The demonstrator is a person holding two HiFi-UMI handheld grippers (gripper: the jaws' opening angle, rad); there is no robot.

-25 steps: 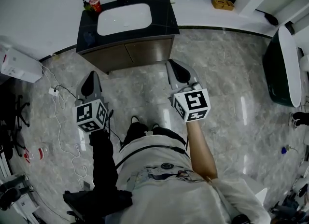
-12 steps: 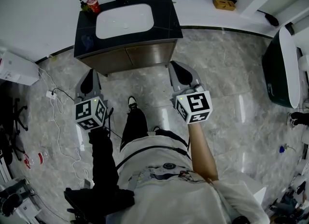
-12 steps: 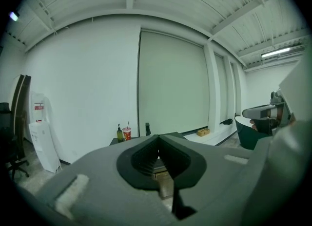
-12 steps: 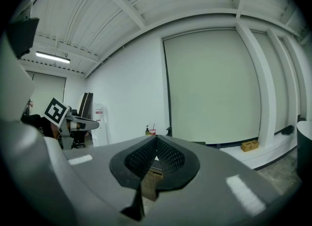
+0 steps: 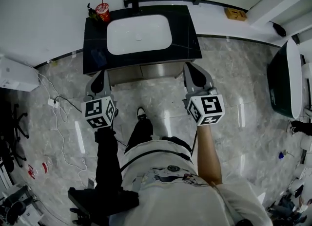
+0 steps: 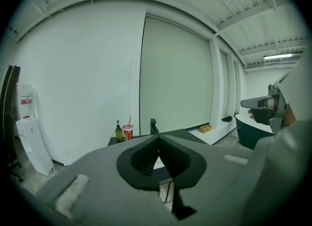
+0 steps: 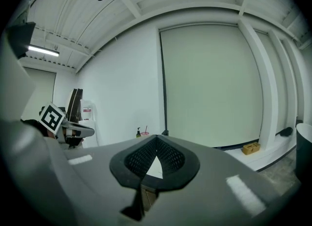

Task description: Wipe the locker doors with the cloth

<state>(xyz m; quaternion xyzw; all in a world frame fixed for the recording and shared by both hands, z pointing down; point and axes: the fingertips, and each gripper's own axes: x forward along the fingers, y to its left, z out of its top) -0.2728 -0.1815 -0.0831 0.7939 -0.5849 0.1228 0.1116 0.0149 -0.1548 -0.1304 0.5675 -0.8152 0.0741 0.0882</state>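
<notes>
While closed, left gripper (image 5: 100, 74), right gripper (image 5: 192, 67), outstretched

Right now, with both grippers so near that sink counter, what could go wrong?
The left gripper and right gripper, both shut and empty, could bump the counter edge. The cup on its back corner could tip if swept. The cables on the floor to the left could catch a foot.

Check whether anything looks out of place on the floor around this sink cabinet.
Yes, at the head view's left. A plastic bottle lies on its side on the floor, and a white plug trails loose cable across it. Nothing looks spilled or broken.
</notes>
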